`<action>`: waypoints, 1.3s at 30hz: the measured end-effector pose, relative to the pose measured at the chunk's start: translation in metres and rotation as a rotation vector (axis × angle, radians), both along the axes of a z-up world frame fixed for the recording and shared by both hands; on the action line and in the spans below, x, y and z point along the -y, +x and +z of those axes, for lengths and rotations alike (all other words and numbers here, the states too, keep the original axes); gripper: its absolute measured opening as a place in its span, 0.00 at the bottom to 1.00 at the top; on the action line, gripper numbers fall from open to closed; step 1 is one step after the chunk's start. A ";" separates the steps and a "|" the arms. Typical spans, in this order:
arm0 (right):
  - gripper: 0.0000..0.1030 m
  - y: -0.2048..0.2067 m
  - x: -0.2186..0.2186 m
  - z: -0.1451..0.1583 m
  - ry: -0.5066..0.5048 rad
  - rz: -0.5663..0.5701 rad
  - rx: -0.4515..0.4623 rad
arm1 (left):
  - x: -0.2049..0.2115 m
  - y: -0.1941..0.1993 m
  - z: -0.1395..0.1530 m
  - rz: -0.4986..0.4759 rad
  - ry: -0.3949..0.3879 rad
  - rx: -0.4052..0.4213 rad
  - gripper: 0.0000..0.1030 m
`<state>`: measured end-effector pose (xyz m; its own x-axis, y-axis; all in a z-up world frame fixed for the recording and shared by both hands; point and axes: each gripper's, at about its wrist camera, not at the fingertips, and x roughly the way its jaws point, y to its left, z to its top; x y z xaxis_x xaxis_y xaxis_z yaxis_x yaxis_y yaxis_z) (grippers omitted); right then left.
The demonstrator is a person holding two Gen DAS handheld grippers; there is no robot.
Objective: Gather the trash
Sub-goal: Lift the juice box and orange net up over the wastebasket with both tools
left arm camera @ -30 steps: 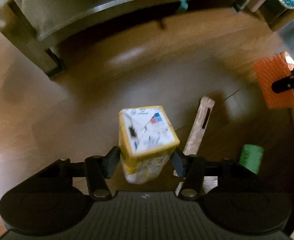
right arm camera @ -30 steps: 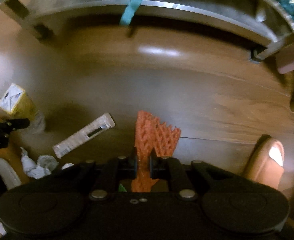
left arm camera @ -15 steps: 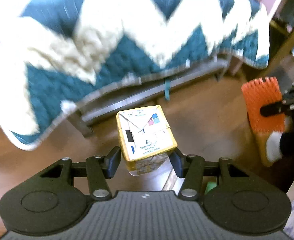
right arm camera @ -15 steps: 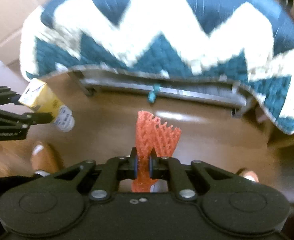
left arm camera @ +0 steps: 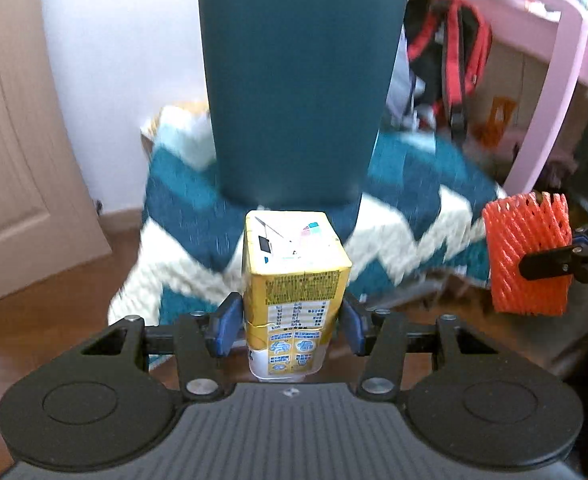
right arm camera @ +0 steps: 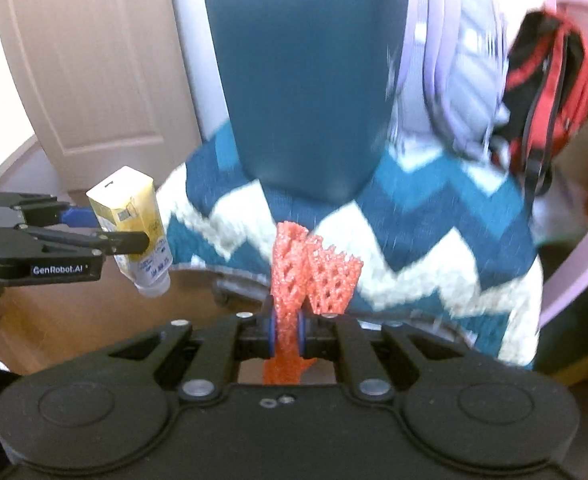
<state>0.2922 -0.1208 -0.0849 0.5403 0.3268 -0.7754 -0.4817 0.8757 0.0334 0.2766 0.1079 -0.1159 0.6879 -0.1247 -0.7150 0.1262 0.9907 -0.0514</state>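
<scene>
**Both grippers lifted from the floor, each still carrying its piece of trash**

A second ago both cameras looked down at dark wooden floor, with a flat white strip and a green piece lying beyond the jaws. Now both views have swung up to the room, and those floor items are gone from sight. The grips have not changed.

The left gripper (left arm camera: pixel 289 322) has its jaws set fairly wide and pressed against the two sides of the yellow carton (left arm camera: pixel 294 280), which stands upright between them, its white folded end pointing away from the camera. The right gripper (right arm camera: pixel 285 334) has its jaws pinched narrow on the orange foam net (right arm camera: pixel 310 276), which fans out above and ahead of them.

From the left wrist view, the net and the right gripper's finger sit well off to the right of the jaws; from the right wrist view, the carton hangs off to the left.

Straight ahead of both sets of jaws is a dark teal chair back (left arm camera: pixel 298 88) above a teal and cream zigzag blanket (left arm camera: pixel 414 224). A red and black backpack (left arm camera: pixel 450 56) and a pink desk frame (left arm camera: pixel 554 80) lie ahead to the right, a beige door (right arm camera: pixel 89 60) ahead to the left, brown wooden floor (left arm camera: pixel 49 296) below.
</scene>
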 end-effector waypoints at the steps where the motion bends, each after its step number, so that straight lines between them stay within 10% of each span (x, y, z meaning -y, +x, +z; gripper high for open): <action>1: 0.08 0.000 0.001 0.010 0.003 0.003 0.020 | 0.001 -0.001 0.011 0.007 -0.004 0.021 0.49; 16: 0.08 0.051 -0.017 0.155 0.088 0.045 0.319 | 0.012 0.033 0.171 0.025 -0.066 0.337 0.49; 24: 0.08 0.102 -0.034 0.181 0.100 0.038 0.386 | 0.011 0.091 0.240 0.054 -0.047 0.456 0.49; 39: 0.08 0.202 -0.055 0.138 0.052 0.025 0.281 | 0.020 0.204 0.201 0.084 -0.038 0.333 0.49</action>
<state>0.4943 -0.0660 0.0530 0.7232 0.3784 -0.5778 -0.4999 0.8640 -0.0598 0.4808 0.0877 0.0854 0.8916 -0.0800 -0.4457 0.0601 0.9965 -0.0586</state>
